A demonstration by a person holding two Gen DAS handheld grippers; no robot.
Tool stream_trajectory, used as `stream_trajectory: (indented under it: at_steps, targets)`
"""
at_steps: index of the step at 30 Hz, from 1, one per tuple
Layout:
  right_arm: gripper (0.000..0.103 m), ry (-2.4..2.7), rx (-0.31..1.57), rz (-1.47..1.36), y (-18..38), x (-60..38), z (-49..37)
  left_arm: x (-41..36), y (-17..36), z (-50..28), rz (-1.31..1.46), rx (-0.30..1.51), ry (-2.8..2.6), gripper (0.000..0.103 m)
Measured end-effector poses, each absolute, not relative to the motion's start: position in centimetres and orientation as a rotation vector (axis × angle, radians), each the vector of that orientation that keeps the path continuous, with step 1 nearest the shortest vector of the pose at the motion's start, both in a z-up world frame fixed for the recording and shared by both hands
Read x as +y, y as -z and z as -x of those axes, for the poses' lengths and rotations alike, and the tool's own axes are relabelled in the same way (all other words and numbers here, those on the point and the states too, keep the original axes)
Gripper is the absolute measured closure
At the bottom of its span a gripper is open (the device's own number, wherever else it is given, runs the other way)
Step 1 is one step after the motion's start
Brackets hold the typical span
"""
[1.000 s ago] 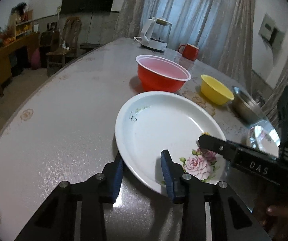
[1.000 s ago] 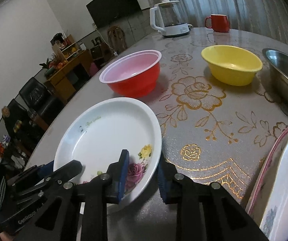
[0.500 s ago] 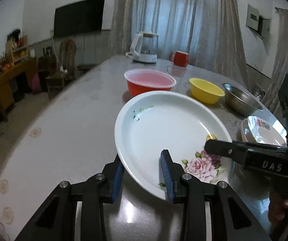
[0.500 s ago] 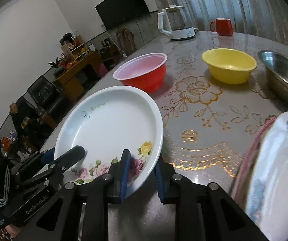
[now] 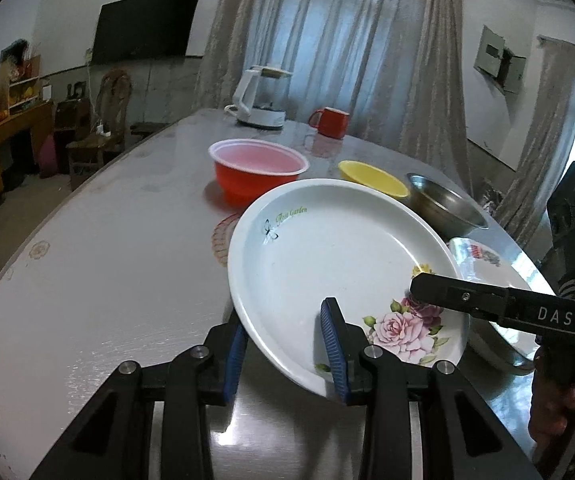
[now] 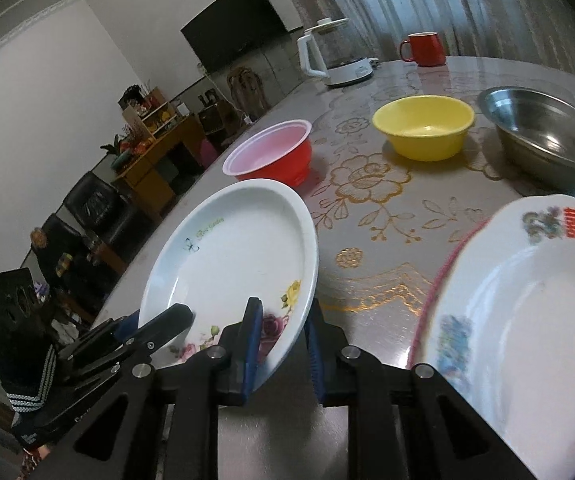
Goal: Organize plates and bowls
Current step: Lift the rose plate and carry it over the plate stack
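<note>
– Left wrist view first: what has the left gripper got?
– It is clamped on the near rim of the white rose plate, one blue pad under the rim and one on the inside. The plate is off the table, tilted, its far edge raised.
– And the right gripper?
– Pinched on the same plate, at the edge by the painted roses. From the left camera it comes in from the right, a hand behind it.
– So both hold one plate?
– Yes, between them, above the table.
– What lies around it?
– Just to the right a second plate with a red and blue pattern rests on the table. Beyond stand a red bowl, a yellow bowl and a steel bowl in a row, each apart from the next. At the far end are a white kettle and a red mug.
– Does the held plate touch the other plate?
– From the left it overlaps it; I cannot tell if they touch
</note>
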State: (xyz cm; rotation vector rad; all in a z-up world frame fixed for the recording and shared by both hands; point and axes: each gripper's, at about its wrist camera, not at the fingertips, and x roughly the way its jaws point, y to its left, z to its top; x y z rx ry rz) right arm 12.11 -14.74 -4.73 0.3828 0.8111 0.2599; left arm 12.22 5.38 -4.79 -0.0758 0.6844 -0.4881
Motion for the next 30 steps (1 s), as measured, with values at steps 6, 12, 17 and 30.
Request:
stream_trajectory:
  at_steps: [6,12,17,30]
  targets:
    - [0.083,-0.239,0.785,-0.408,3.6,-16.5,-10.5,3.4,3.4,-11.0,0.065,0.666,0.518,0.067]
    - [0.083,-0.210,0.764,-0.448,3.0,-18.6,-8.4,1.2,2.1,-9.7,0.042,0.658,0.547,0.067]
    - [0.083,-0.185,0.746,-0.472,2.5,-20.2,-6.4,-0.7,1.4,-8.6,0.026,0.652,0.585,0.067]
    - [0.083,-0.113,0.721,-0.539,2.0,-24.5,-2.4,-5.6,0.6,-6.4,-0.018,0.663,0.691,0.067]
